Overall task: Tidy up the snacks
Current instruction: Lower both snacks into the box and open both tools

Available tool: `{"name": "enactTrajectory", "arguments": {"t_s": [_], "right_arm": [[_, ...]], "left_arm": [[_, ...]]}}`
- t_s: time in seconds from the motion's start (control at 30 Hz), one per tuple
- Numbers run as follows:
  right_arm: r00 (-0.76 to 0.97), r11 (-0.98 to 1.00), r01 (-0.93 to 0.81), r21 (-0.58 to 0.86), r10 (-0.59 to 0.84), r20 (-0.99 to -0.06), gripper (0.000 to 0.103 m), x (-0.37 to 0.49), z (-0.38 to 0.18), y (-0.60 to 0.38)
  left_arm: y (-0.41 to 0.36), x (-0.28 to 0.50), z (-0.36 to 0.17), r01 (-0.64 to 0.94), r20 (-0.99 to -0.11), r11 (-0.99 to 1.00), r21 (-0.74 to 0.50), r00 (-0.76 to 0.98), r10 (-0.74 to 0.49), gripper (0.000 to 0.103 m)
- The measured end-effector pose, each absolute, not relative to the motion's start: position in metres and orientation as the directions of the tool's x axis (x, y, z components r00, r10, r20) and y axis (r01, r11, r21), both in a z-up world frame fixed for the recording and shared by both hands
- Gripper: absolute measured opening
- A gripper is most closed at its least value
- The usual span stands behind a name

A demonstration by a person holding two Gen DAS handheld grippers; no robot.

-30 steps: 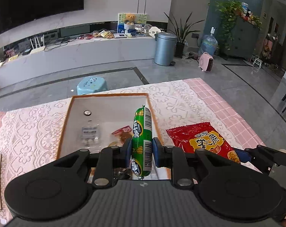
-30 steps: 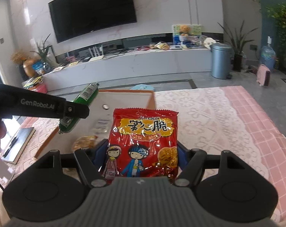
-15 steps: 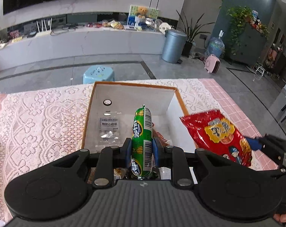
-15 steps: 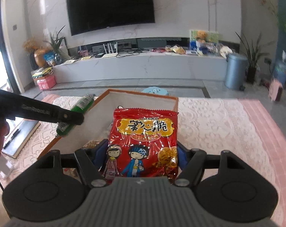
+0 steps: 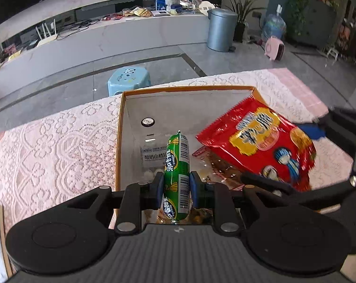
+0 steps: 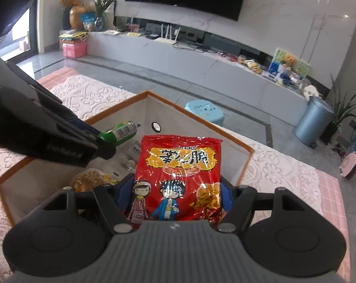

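Left wrist view. My left gripper point(image 5: 176, 192) has its jaws nearly closed, pinching one green sausage stick point(image 5: 177, 174) at mid-length, held over the near end of the open box point(image 5: 121, 127). At 2 o'clock, one red noodle-snack bag point(image 5: 260, 146) overhangs the box's right wall, carried by my right gripper point(image 5: 319, 139). Risk, as I judge it: the two loads sit close, so the bag may knock the sausage or snag the wall on release. Inside I count one clear labelled packet point(image 5: 152, 158) and one brownish packet point(image 5: 215, 162), partly hidden.

Right wrist view. My right gripper point(image 6: 175, 200) stands wide, both pads pressing the red bag's point(image 6: 180, 176) sides above the box point(image 6: 246, 151). At 10 o'clock the left gripper point(image 6: 102, 139) carries the sausage point(image 6: 120, 131). One yellow snack packet point(image 6: 90, 179) lies below. A slack crinkly bag could slip askew.
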State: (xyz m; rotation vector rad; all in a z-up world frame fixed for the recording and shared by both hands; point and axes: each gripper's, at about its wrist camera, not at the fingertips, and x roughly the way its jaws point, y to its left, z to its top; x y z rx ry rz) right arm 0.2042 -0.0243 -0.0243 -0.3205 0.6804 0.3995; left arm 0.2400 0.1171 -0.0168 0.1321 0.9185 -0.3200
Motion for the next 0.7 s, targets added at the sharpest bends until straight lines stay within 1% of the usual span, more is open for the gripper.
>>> {"name": "enactTrajectory", "arguments": {"t_s": [0.13,0.23,0.33,0.5,0.7], "right_arm": [[0.705,0.85,-0.483,-0.21,0.236,-0.669,0.069,0.224,-0.037,-0.019],[0.68,0.841,-0.497,-0.213,0.226,-0.697,0.069,0.235,-0.047,-0.019],[0.675,0.824,-0.516,-0.234,0.223,-0.703,0.069,0.24,-0.052,-0.018],[0.669,0.78,-0.548,-0.3,0.194,-0.717,0.07,0.246,-0.06,-0.007],[0.631,0.748,-0.58,-0.324,0.16,-0.759,0.07,0.254,-0.069,0.003]], "left_arm": [[0.111,0.243,-0.024,0.343,-0.8,0.938,0.045,0.575,-0.172,0.025],[0.105,0.245,-0.029,0.372,-0.809,0.924,0.087,0.568,-0.153,0.025],[0.097,0.246,-0.035,0.377,-0.817,0.914,0.147,0.567,-0.103,0.025],[0.09,0.249,-0.041,0.376,-0.831,0.91,0.174,0.552,-0.069,0.025],[0.086,0.25,-0.046,0.36,-0.839,0.91,0.204,0.544,-0.027,0.025]]}}
